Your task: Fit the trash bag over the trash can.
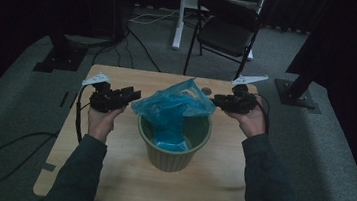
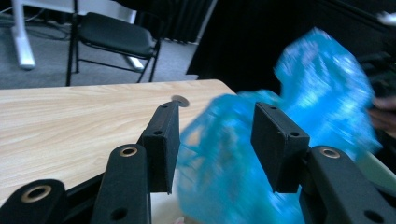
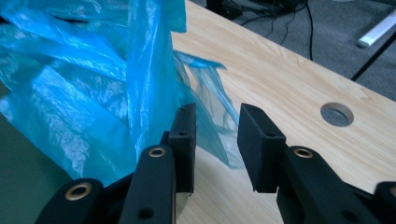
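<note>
**Blue bag at green bin, both grippers at the bag's edges**

Now, at far left of the high view, the left gripper [image 1: 134, 95] is held above the wooden table [image 1: 109, 168], pointing at the blue plastic bag [image 1: 173, 105]. Left gripper view: jaws spread, with bag film between and beyond them; contact cannot be confirmed because of blur. Centre: the green ribbed bin [image 1: 173, 155] stands upright on the table, the bag hanging partly inside it and bunched above the rim. Right: the right gripper [image 1: 215, 102] is at the bag's right edge. Right gripper view: jaws apart, a corner of film [image 3: 210, 126] in the gap, not pinched. A black folding chair [image 1: 227, 27] stands behind the table.
</note>
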